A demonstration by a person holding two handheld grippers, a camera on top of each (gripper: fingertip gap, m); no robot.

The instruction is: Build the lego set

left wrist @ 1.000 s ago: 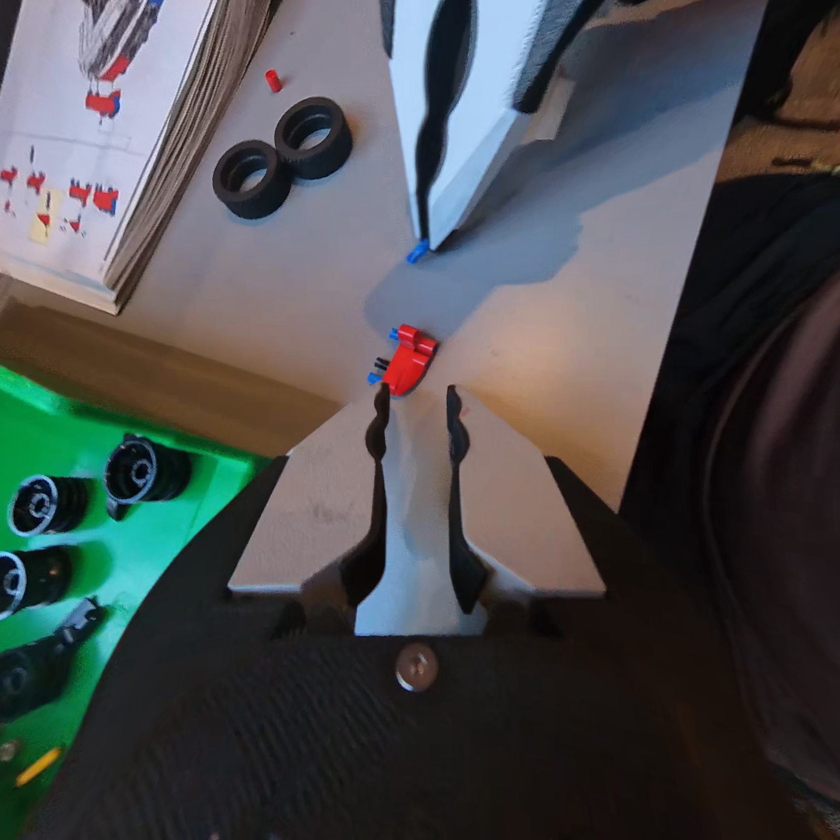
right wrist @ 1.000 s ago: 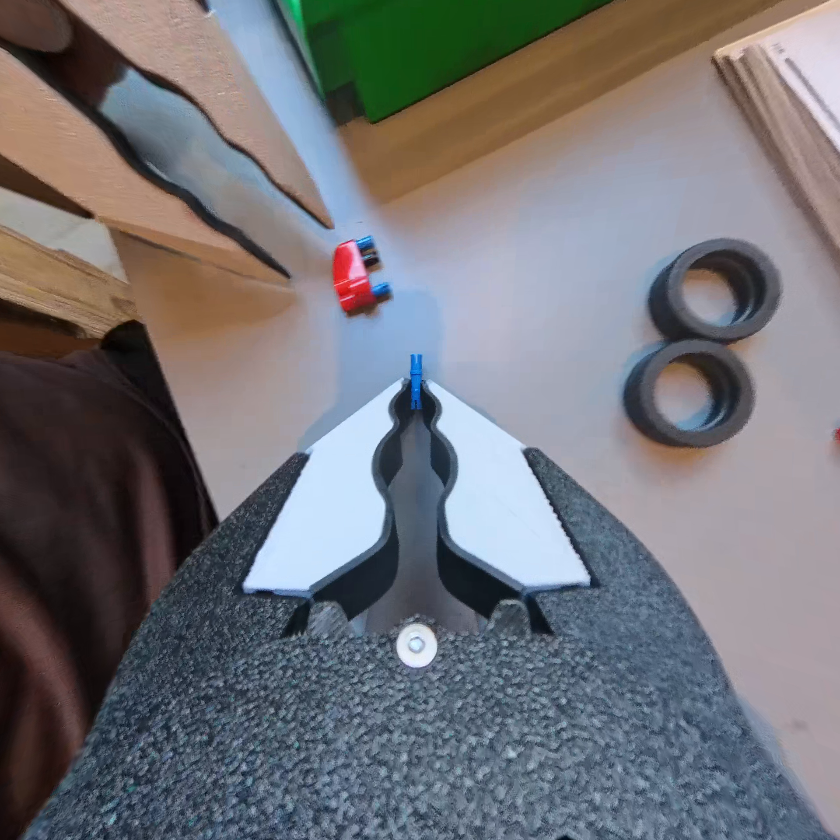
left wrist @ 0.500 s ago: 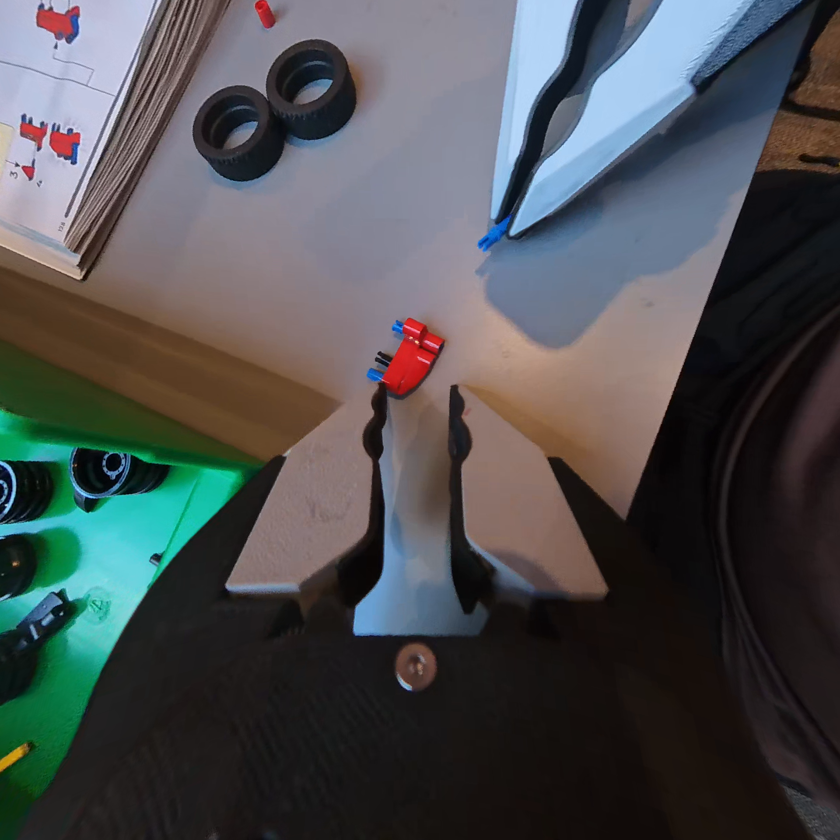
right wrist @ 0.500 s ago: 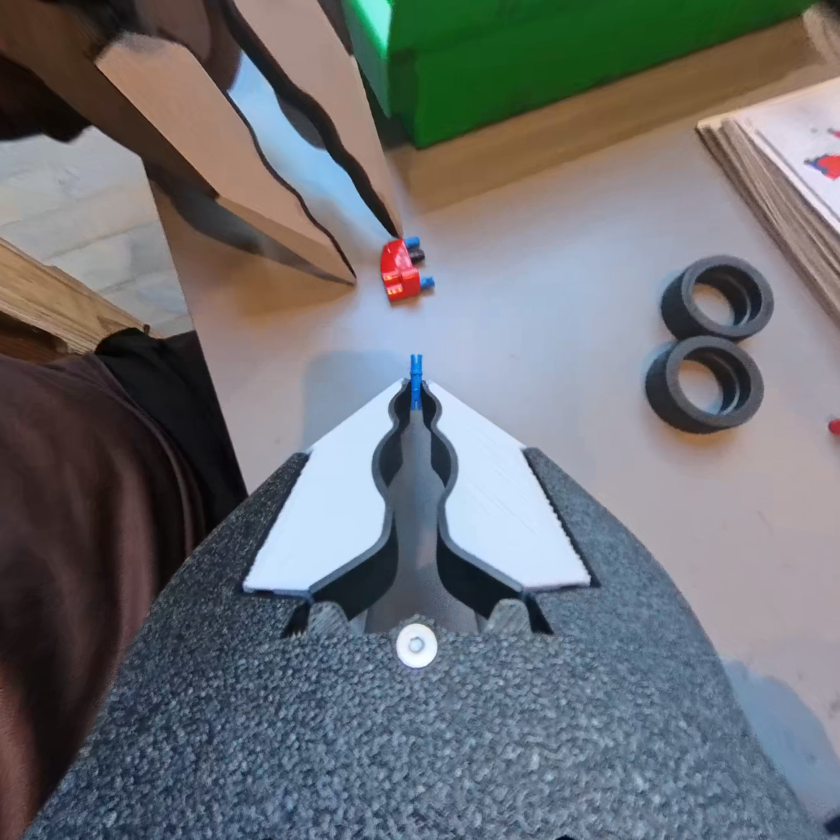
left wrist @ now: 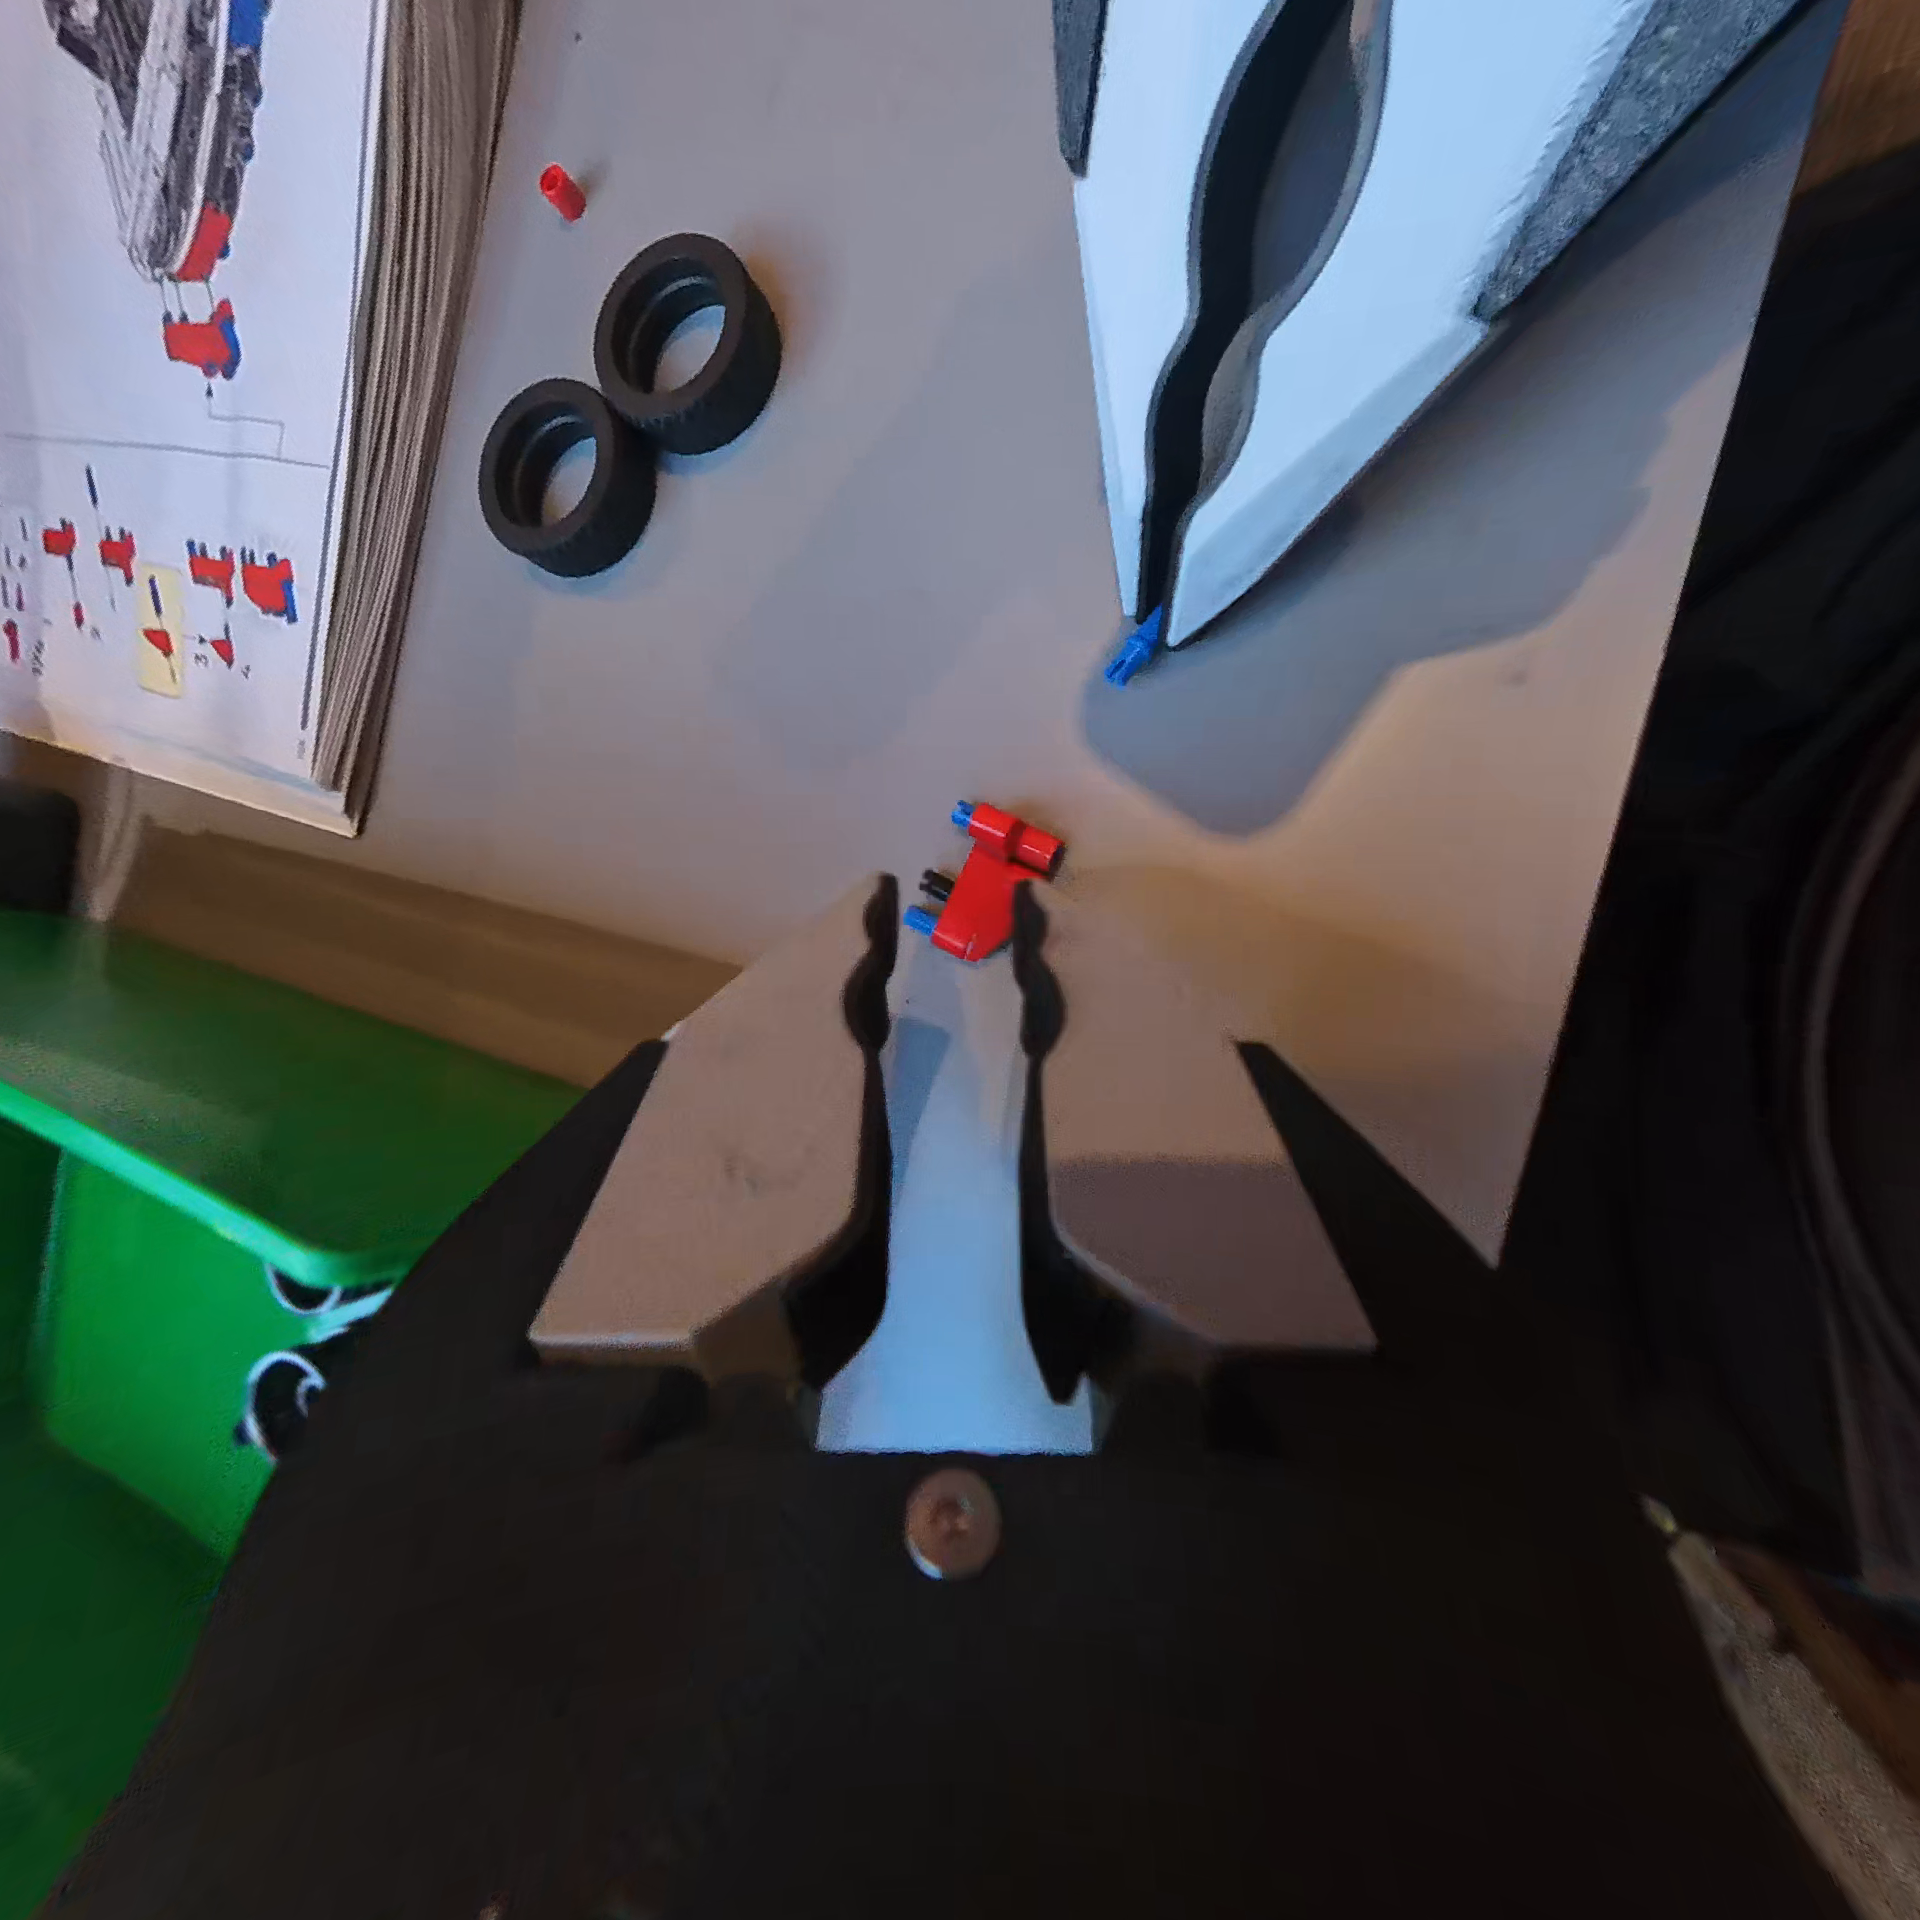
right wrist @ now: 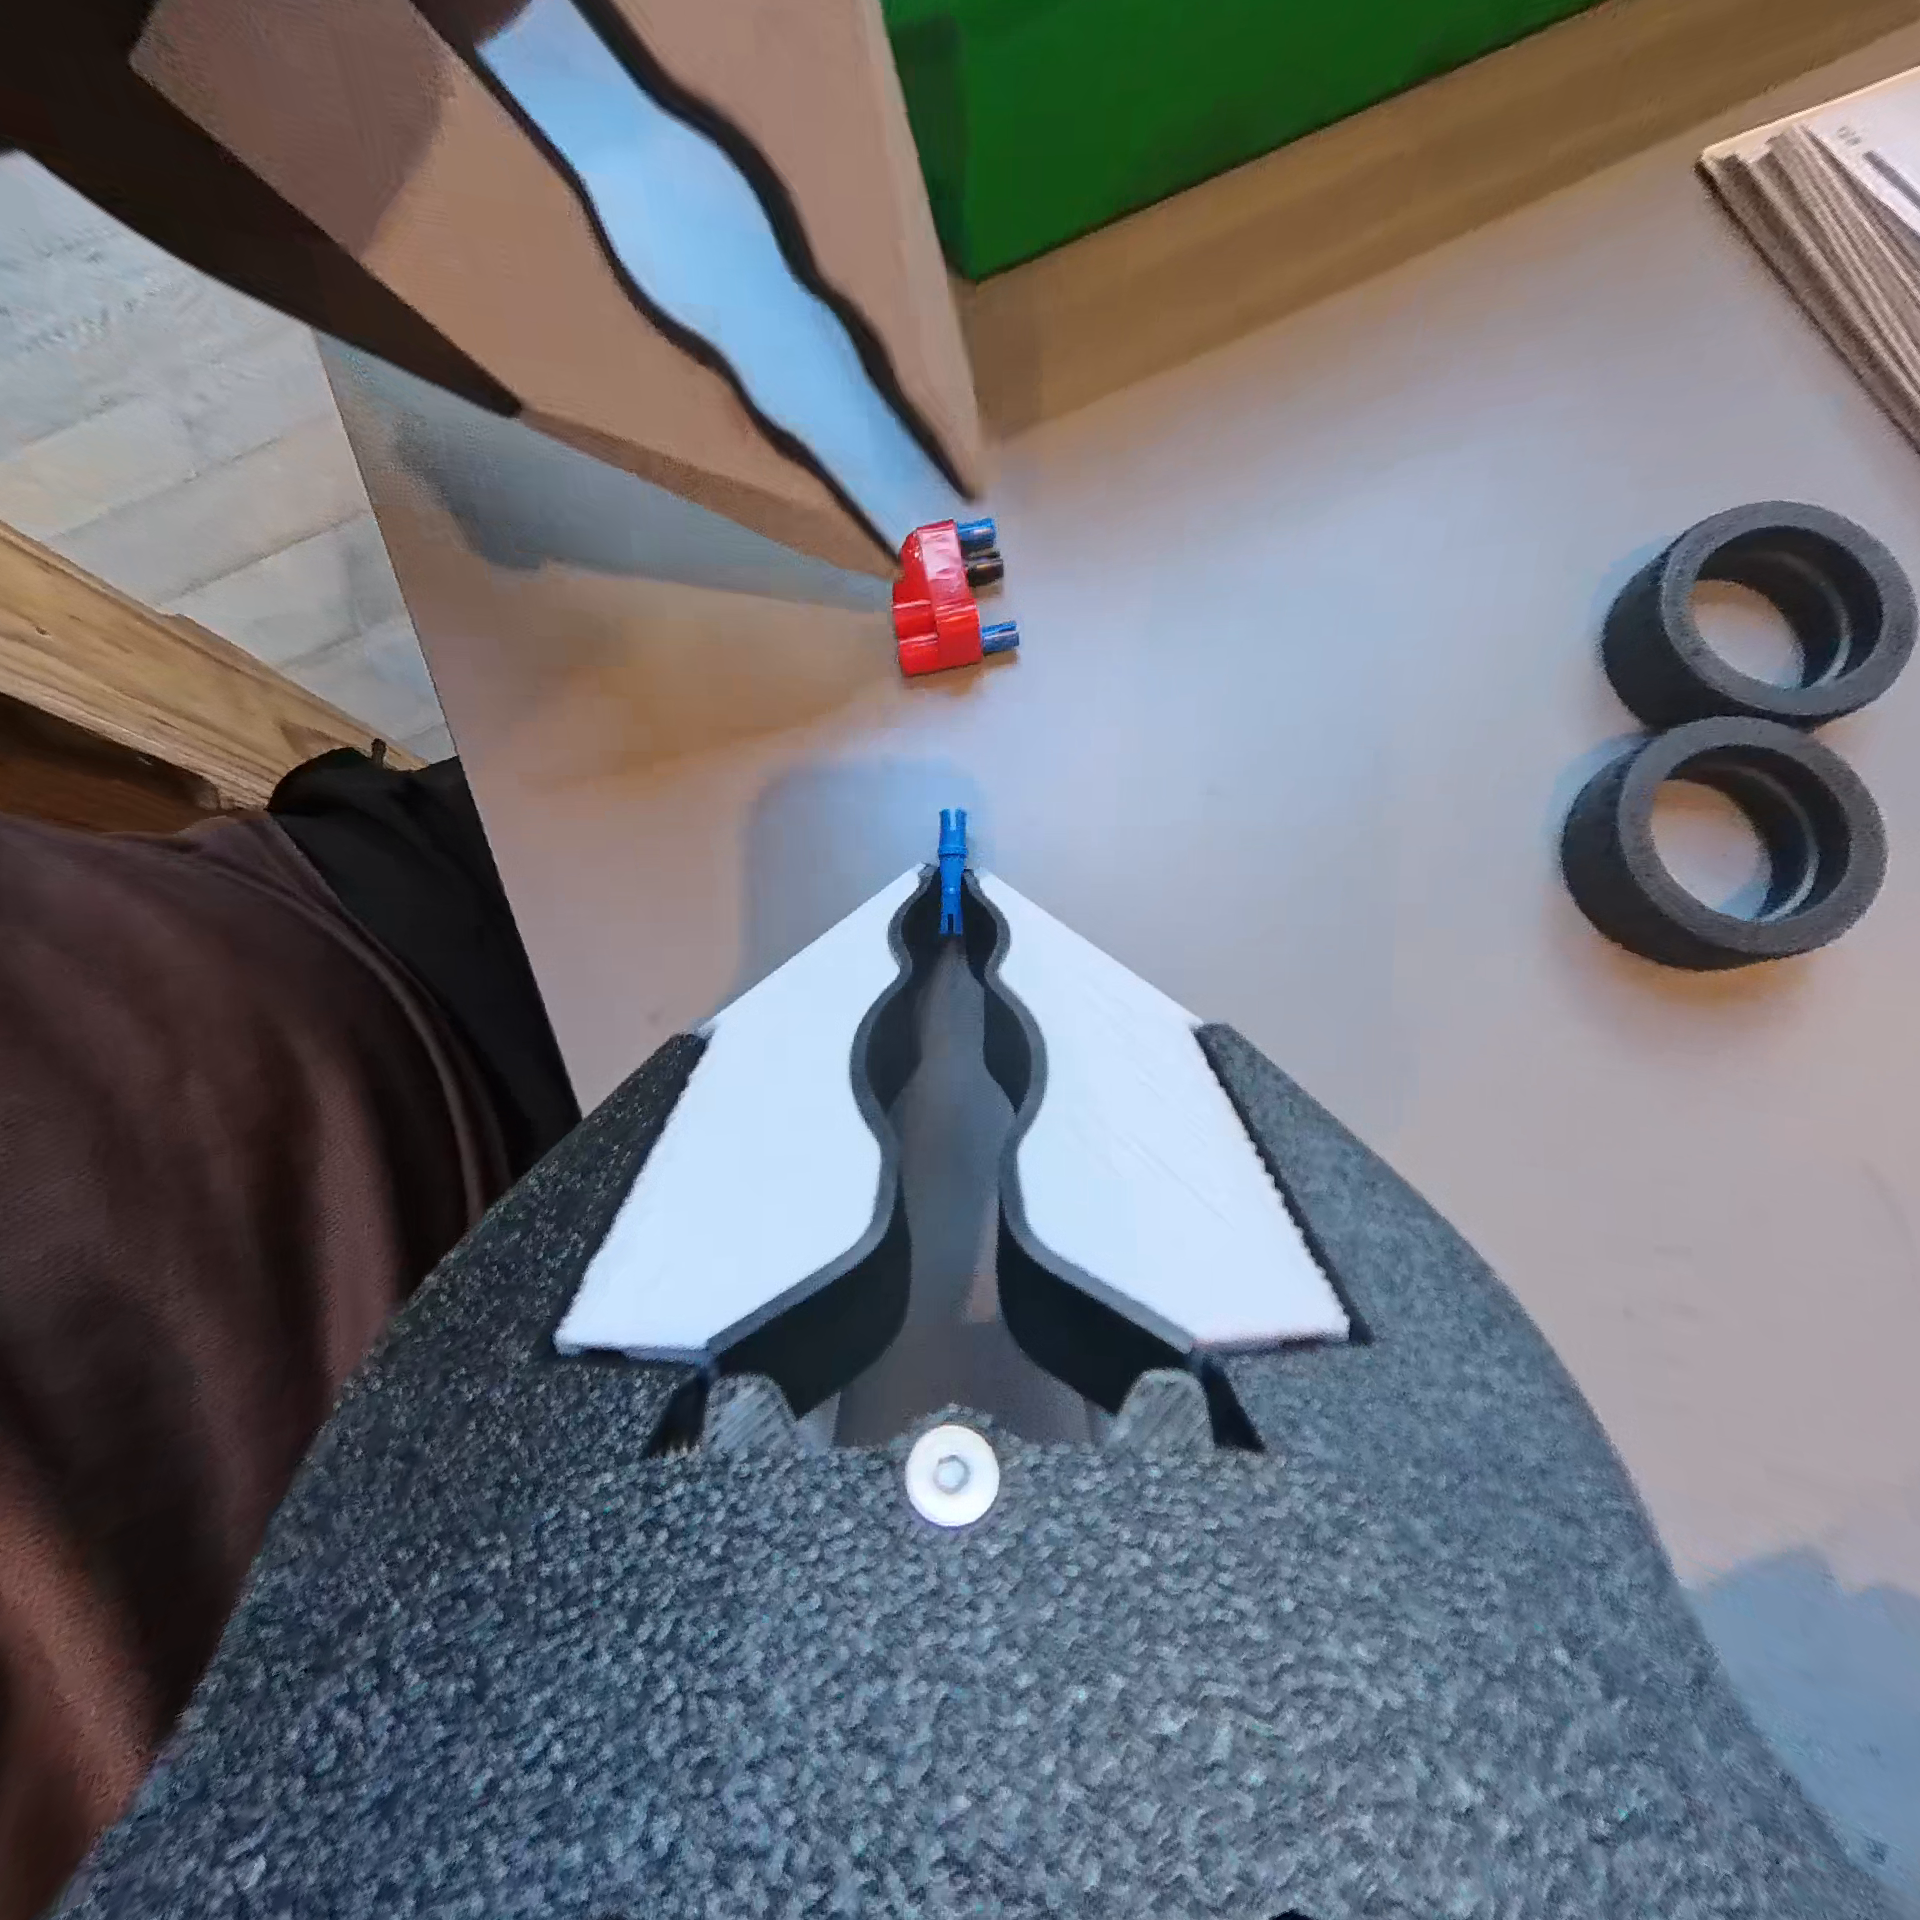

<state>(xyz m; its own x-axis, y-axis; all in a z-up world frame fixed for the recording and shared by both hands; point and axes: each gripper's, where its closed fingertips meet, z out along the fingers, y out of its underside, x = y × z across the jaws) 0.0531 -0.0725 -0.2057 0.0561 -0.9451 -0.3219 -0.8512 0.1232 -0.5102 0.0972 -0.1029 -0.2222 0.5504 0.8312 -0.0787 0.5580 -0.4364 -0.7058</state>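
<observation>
Red plastic lego bracket (left wrist: 985,891) is lying on the grey table (left wrist: 883,623) between your parted left gripper (left wrist: 951,904) tips, while your right gripper (right wrist: 951,873) is clamping a blue pin (right wrist: 950,868) pointing toward it.

The right gripper (right wrist: 951,883) pinches a small blue pin (right wrist: 950,871) at its very tip, jaws closed on it, the pin poking forward above the grey table (right wrist: 1299,852). Beyond the pin lies a red piece (right wrist: 935,608) with blue and black pins in its side — the left gripper (right wrist: 930,525), jaws parted, reaches its fingertips to it. Right of the red piece, well apart, two black tyres (right wrist: 1740,790) sit touching. Behind it stands a green bin (right wrist: 1143,114).
</observation>
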